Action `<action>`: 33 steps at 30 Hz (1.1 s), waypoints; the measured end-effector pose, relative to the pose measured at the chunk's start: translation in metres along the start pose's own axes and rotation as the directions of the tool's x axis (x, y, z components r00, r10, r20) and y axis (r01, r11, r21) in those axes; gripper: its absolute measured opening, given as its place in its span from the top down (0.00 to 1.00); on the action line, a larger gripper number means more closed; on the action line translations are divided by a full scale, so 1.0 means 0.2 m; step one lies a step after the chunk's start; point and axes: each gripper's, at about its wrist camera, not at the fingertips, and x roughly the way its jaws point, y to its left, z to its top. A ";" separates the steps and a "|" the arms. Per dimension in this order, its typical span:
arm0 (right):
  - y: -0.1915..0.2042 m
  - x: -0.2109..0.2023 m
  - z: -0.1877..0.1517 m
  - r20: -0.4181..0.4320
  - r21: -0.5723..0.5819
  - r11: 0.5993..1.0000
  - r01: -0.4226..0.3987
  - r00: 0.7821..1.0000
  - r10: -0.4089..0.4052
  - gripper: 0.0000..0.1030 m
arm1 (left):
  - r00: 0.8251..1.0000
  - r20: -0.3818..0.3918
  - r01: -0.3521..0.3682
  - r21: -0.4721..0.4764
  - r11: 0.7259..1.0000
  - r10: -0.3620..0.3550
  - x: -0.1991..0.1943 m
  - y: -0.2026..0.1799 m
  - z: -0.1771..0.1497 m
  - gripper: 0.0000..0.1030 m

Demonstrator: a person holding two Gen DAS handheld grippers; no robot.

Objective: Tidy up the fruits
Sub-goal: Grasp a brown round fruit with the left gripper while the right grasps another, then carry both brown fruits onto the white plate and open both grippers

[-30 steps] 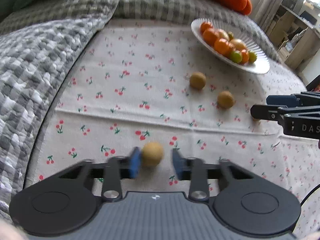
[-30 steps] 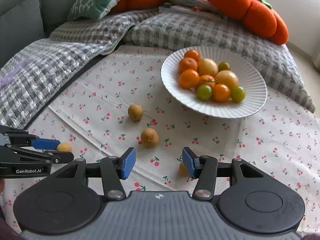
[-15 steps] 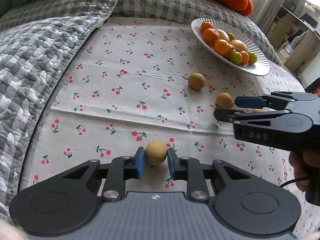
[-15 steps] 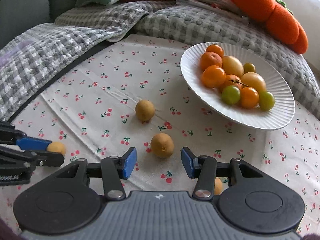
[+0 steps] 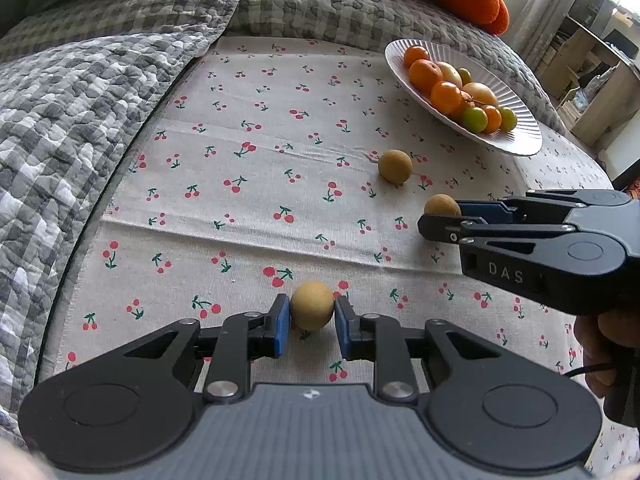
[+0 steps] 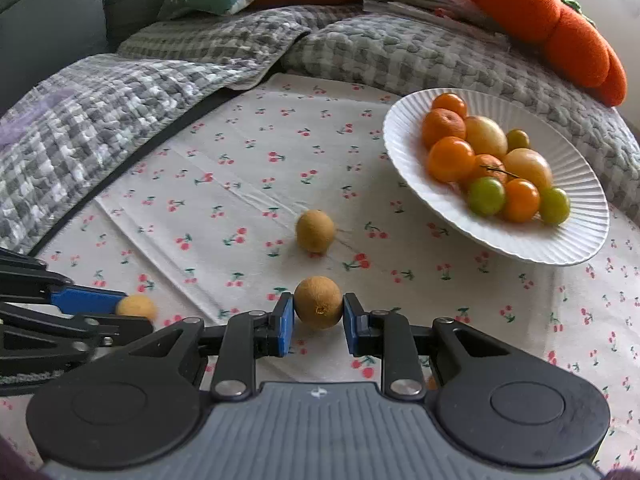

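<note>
Left wrist: left gripper [image 5: 308, 322] clamps pale longan [image 5: 311, 311]; right gripper [image 6: 318, 322] just closed on brown longan [image 6: 318, 307], cherry-print cloth [image 5: 260, 184].

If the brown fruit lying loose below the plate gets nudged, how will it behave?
The loose brown fruit looks round, so it would probably roll on the cherry-print cloth, though the soft fabric may slow it. It seems small and likely light. Its matte, rough-looking skin suggests the jaws would grip it without much slipping, as with the fruit in the right gripper.
</note>
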 end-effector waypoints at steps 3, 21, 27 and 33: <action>0.01 0.00 0.00 -0.014 0.001 1.000 0.001 1.000 -0.001 0.78 | 1.000 0.006 -0.012 -0.001 1.000 0.012 0.00 0.00 0.00 0.84; -0.04 -0.13 0.05 0.034 0.079 0.997 -0.025 0.999 0.022 0.77 | 0.998 0.066 -0.005 -0.031 0.999 0.007 -0.06 -0.03 0.05 0.84; -0.06 -0.19 0.09 0.068 0.102 0.994 -0.035 0.997 0.028 0.77 | 0.997 0.083 0.002 -0.035 0.999 0.001 -0.08 -0.06 0.08 0.84; -0.09 -0.26 0.12 0.108 0.117 0.993 -0.034 0.994 0.021 0.77 | 0.995 0.099 0.037 -0.056 0.998 -0.031 -0.12 -0.08 0.13 0.84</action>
